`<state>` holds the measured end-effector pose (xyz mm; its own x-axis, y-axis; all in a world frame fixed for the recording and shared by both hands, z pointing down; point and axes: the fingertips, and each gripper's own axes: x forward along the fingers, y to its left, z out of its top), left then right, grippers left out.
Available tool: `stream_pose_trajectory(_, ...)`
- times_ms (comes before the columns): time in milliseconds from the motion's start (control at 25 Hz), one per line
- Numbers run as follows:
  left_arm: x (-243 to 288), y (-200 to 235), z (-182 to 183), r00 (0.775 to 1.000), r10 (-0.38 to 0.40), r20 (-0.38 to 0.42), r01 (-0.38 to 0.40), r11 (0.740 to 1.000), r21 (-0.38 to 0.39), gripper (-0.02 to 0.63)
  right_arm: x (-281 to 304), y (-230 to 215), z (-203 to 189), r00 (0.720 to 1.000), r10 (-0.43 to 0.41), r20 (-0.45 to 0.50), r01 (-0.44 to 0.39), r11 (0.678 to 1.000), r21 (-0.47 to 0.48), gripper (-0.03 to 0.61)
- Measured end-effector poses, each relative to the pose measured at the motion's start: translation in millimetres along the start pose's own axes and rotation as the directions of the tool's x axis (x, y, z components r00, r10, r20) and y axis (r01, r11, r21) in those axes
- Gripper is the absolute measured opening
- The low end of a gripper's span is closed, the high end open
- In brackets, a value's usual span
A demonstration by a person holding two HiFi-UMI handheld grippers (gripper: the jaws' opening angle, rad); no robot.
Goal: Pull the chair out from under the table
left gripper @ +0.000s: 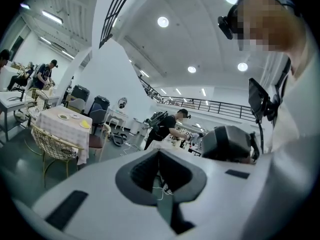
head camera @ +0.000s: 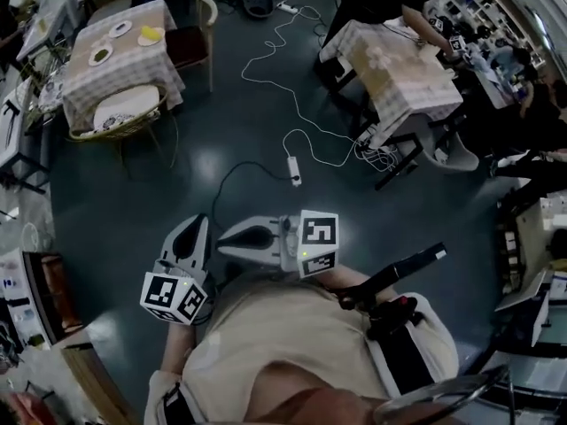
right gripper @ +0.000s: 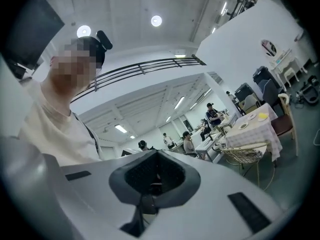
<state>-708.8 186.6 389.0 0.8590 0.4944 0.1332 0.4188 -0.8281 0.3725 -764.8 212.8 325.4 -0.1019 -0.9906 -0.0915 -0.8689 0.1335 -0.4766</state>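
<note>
The gold wire chair [head camera: 124, 113] stands tucked against the near side of a table with a checked cloth [head camera: 120, 56], far off at the upper left of the head view. Both grippers hang close to my body, well away from it. My left gripper [head camera: 197, 226] is shut and holds nothing, and so is my right gripper [head camera: 226, 240], which points left. In the left gripper view the shut gripper [left gripper: 159, 154] looks toward the chair [left gripper: 52, 145] and table [left gripper: 64, 125]. Past the shut gripper [right gripper: 156, 154] in the right gripper view, the chair [right gripper: 246, 154] and table [right gripper: 252, 128] lie at the right.
A white power strip [head camera: 295, 171] and its looping cable lie on the dark floor between me and the table. A second chair with a red seat [head camera: 193, 41] stands on the table's right side. Another clothed table [head camera: 403, 69] with a person stands at the upper right. Shelving lines the left edge.
</note>
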Motion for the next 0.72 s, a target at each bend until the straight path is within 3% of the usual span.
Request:
stream_pose_trajectory(280,50,-10,-6,0.998,-0.033,-0.056,0.034,0.999,0.023,0.008,-34,-28,11,0.998,-0.007,0.065,0.005,1.0,0.03,0.011)
stream_pose_trajectory(400,80,-13,-7,0.997,-0.008,-0.073,0.01,1.0,0.029,0.008,-57,-52,25,0.995,-0.002,0.102,-0.002,0.999,0.044,0.012)
stream_pose_trajectory(600,135,-28,4,0.998,0.05,-0.049,-0.048,0.998,0.042,0.008,-97,-85,53,0.991,0.054,0.122,-0.061,0.997,0.055,0.011)
stream_pose_trajectory(720,177,-44,10,0.999,0.046,-0.029,-0.043,0.996,0.079,0.008,-129,-103,66,0.99,0.077,0.121,-0.083,0.995,0.048,0.012)
